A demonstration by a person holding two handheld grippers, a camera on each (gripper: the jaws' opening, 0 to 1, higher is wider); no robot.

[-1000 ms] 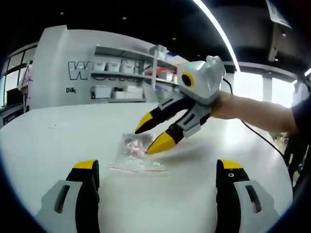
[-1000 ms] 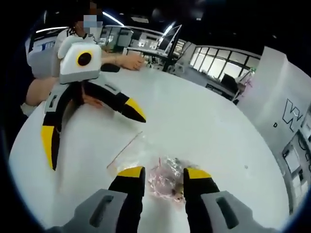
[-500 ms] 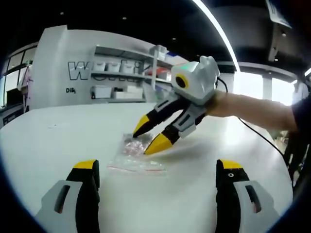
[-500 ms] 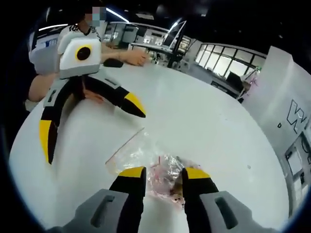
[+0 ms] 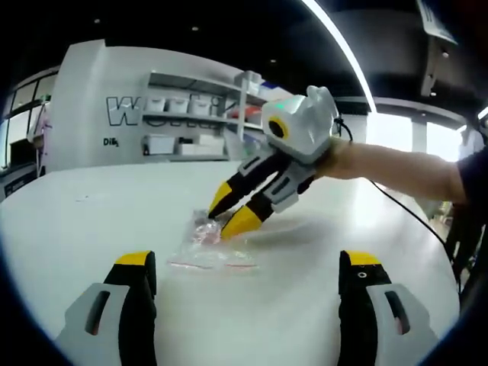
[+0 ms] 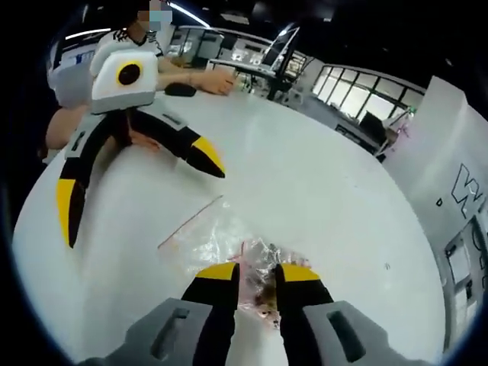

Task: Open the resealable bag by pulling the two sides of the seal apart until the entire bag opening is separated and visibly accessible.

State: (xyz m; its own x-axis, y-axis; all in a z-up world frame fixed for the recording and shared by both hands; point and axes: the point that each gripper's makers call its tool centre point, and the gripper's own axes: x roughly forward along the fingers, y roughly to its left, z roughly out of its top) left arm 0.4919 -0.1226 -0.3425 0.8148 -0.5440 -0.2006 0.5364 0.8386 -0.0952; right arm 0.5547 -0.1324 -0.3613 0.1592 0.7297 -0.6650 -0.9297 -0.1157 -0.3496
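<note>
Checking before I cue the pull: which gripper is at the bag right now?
The right gripper: its jaws have nearly closed on the resealable bag. The left gripper hangs wide open, short of the bag.

Setting: open-plan office or lab space. Evidence: large round white table [image 6: 328, 191]; white wall shelving [image 5: 191, 122] stocked with storage boxes, far side; rows of desks [image 6: 229, 61] beside large windows [image 6: 366, 99]; linear ceiling light strip [image 5: 343, 46].

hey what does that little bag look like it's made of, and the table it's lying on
The bag looks like thin clear plastic film: you see its pinkish contents through it, and it crinkles and glints. A thin red line marks its seal edge. The table has a smooth white top, probably laminate or painted board, with a soft sheen from the ceiling lights; the exact material is unclear.
</note>
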